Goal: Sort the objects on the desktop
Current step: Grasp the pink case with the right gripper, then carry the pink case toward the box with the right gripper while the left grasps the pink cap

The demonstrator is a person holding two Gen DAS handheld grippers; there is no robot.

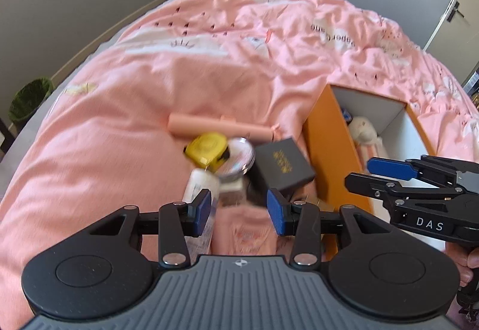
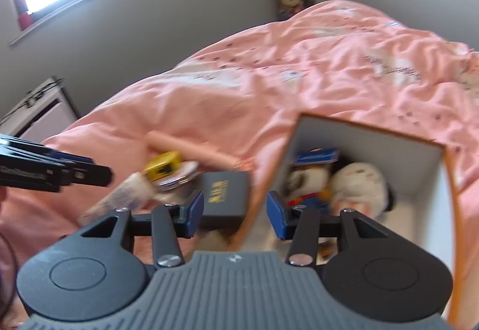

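a: while the left wrist view looks down over the pink bedspread [image 1: 125, 96], what lies ahead of the left gripper [image 1: 239, 207]?

b: a small heap, blurred. a pink tube [image 1: 209, 128] lies farthest back, a yellow tape measure [image 1: 206, 150] just in front of it, touching a round shiny disc [image 1: 238, 159]. a dark box with gold print [image 1: 283, 167] sits tilted right of the disc, close to the orange box [image 1: 332, 150]. a white bottle [image 1: 199, 185] lies near the left pad.

a: and the claw itself?

b: spread, nothing between the blue pads. the right gripper [image 1: 363, 173] reaches in from the right edge, over the orange box.

a: what is in the box?

b: a white plush toy [image 1: 363, 128] against its white inner wall.

a: now the right wrist view?

b: the right gripper [image 2: 235, 213] straddles the orange box's near wall [image 2: 269, 168] without touching it; its pads stand apart, gripping nothing. inside are the white plush toy [image 2: 359, 186] and a second plush with a blue cap [image 2: 311, 177]. left of the wall sits the dark box [image 2: 226, 192], then the disc [image 2: 176, 177], tape measure [image 2: 163, 167], bottle [image 2: 125, 192] and tube [image 2: 185, 149]. the left gripper [image 2: 89, 171] enters from the left edge; its opening i cannot tell from here.
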